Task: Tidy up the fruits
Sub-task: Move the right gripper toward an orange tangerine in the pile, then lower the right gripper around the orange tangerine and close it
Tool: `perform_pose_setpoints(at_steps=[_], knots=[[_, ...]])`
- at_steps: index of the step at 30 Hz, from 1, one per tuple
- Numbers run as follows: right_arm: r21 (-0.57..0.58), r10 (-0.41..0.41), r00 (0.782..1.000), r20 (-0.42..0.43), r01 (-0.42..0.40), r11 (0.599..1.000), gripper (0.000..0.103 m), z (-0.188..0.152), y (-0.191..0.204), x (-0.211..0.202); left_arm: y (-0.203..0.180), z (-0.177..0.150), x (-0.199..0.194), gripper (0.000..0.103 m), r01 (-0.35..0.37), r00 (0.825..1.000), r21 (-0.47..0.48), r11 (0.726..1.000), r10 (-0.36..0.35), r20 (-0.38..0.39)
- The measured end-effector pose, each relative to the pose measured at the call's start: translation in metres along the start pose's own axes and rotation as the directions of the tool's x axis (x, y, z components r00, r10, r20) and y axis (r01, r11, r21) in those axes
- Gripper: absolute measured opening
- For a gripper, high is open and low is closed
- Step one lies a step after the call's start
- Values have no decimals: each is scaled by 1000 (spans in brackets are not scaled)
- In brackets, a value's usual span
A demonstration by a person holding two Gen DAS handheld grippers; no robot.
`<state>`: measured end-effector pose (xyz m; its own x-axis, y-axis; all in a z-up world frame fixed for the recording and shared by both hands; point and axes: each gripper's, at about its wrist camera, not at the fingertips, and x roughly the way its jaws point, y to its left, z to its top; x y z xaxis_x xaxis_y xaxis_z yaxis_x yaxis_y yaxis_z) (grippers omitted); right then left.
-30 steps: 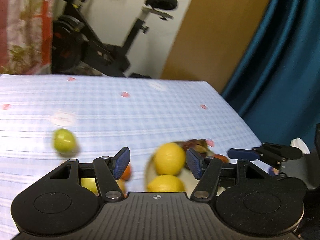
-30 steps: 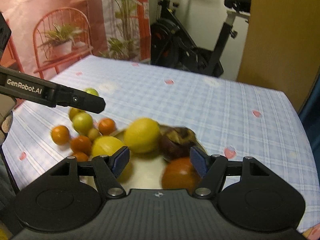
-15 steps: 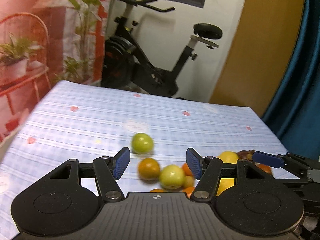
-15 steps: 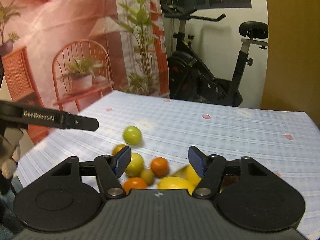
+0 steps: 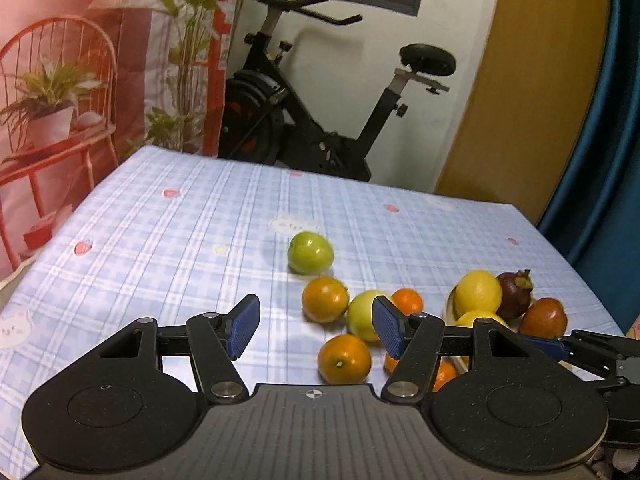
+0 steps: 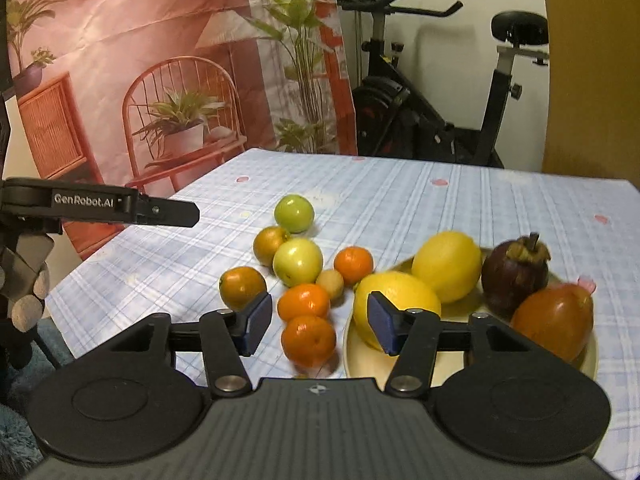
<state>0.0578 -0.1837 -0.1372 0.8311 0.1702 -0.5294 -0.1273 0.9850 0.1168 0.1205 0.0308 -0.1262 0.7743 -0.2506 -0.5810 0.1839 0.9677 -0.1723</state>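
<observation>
Both grippers over a loose cluster of fruit beside a pale yellow round plate (image 6: pixel 472 312), nothing picked up yet.

The step in hand looks like lining up a first pick. The right gripper (image 6: pixel 318 322) has just been narrowing and now stands part open, empty, with a small round orange tangerine (image 6: pixel 309 341) just ahead between its blue pads, untouched. The left gripper (image 5: pixel 316 326) is about half open and empty, another orange tangerine (image 5: pixel 344 359) ahead of it. Left of the plate lie more tangerines, a glossy green round fruit (image 6: pixel 294 213) farthest out, and a paler yellow-green one (image 6: pixel 297 262). On the plate sit two yellow lemons, a dark purple mangosteen (image 6: pixel 515 276) with its stem up, and a reddish-brown oval fruit (image 6: pixel 554 322). The nearer lemon (image 6: pixel 396 304) lies with its long axis roughly across the view. Next, I judge, the right gripper must drop around the tangerine and close; being round, it needs no particular alignment.
</observation>
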Motion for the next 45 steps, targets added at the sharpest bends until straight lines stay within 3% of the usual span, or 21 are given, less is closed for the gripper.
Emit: perform_pose_setpoints(at_steps=[9,22,26,36,45], knots=[[-68,31,999,-14,-32,997,55,-12,9,6,4,-10,5,64,-20,999,0,1000,20,-35],[-146,47,997,-54,-54,988,49,-18,20,20,-9,-19,11,63,55,997,40,998,-53,-59],[-178,31,997,-65,-42,983,49,-18,23,26,-7,-20,13,57,52,996,24,998,-51,-67],[-241,-24,995,-93,1,970,44,-19,27,46,-8,-22,16,57,54,995,20,998,-52,-85],[-229,55,997,-63,-68,971,44,-21,31,37,-10,-23,16,57,65,994,25,998,-63,-93]])
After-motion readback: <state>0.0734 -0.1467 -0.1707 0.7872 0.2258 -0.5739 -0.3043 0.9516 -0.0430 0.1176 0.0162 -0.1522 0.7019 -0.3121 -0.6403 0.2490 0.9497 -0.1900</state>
